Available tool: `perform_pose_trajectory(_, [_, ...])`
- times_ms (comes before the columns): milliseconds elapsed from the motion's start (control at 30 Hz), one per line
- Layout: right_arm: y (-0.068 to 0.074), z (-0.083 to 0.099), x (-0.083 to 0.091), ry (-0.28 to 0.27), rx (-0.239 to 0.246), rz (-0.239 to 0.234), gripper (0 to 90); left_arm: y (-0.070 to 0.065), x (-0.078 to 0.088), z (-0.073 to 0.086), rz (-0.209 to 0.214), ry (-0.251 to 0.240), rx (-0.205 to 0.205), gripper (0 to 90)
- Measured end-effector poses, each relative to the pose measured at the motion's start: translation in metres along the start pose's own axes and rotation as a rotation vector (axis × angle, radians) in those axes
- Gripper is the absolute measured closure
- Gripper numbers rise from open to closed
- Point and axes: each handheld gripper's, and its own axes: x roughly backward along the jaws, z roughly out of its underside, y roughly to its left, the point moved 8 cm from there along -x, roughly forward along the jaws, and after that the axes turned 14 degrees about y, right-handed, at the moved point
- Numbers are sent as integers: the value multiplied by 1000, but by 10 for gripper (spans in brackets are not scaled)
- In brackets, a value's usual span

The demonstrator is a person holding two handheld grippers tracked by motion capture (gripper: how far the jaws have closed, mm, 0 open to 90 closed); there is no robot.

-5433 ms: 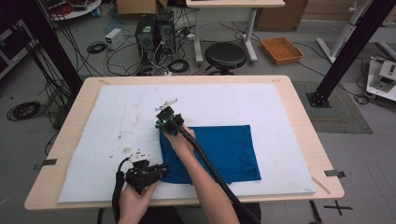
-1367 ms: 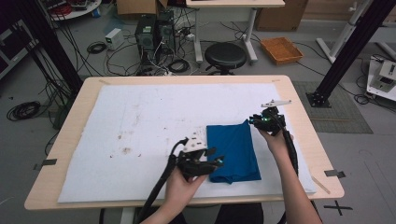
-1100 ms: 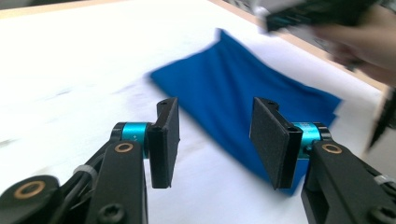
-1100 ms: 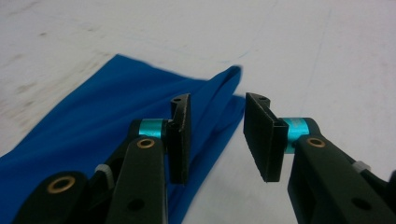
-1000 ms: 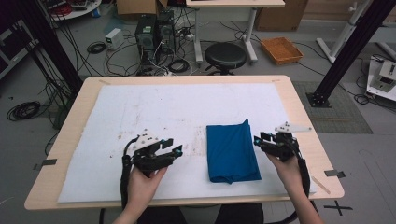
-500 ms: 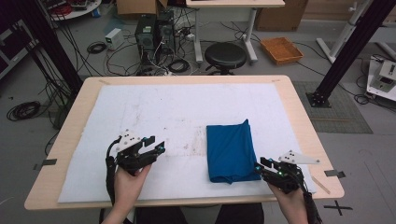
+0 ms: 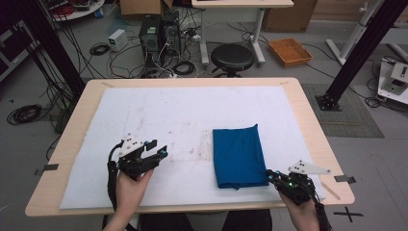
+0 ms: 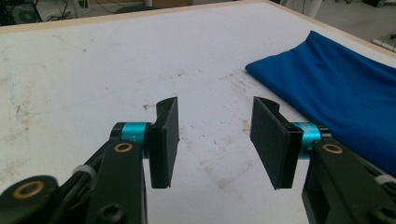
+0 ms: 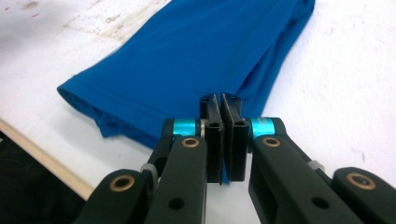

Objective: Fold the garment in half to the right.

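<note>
A folded blue cloth (image 7: 239,157) lies flat on the white mat (image 7: 183,110) that covers the table (image 7: 308,118), a little toward four o'clock from the mat's middle, its long side running from twelve to six. The right tool (image 7: 279,178) sits at the cloth's five o'clock corner with its jaws clenched; in the right gripper view a sliver of blue shows between them, so it appears to be pinching the cloth's edge, probably to lift that corner for another fold or a pull. The left tool (image 7: 156,150) hovers over bare mat at about eight o'clock, well apart from the cloth, jaws released and empty, likely waiting its turn to take another edge.
</note>
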Motion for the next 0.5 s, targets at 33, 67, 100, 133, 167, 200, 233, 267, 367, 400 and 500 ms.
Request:
perform_pose_trajectory(33, [0, 3, 1, 7, -5, -1, 884, 0, 0, 0, 1, 0, 0, 521])
perform_pose_trajectory(67, [0, 6, 1, 14, -9, 3, 883, -1, 0, 0, 1, -1, 1, 521])
perform_pose_trajectory(100, [0, 9, 1, 21, -10, 7, 883, -1, 0, 0, 1, 0, 2, 521])
perform_pose_trajectory(133, [0, 11, 1, 25, -12, 12, 882, -1, -1, 0, 4, 1, 1, 521])
perform_pose_trajectory(167, [-2, 13, 0, 32, -15, 21, 881, -2, -1, 0, 3, 1, 0, 521])
perform_pose_trajectory(200, [-3, 14, 0, 35, -18, 20, 877, -3, -2, 0, 5, 4, -2, 521])
perform_pose_trajectory(233, [-4, 15, 0, 38, -21, 19, 868, -3, -2, 0, 4, 5, -4, 521])
perform_pose_trajectory(267, [-5, 15, 0, 35, -22, 15, 826, -4, -3, 0, 10, 7, -8, 521])
perform_pose_trajectory(367, [-10, 2, 3, 4, -37, 11, 768, -5, -4, 0, 12, 11, -9, 521])
perform_pose_trajectory(400, [-12, -6, 3, -5, -36, 17, 747, -5, -4, 0, 12, 12, -8, 521])
perform_pose_trajectory(500, [-23, -36, -1, -28, -37, 51, 738, -5, -5, 0, 13, 12, -10, 521])
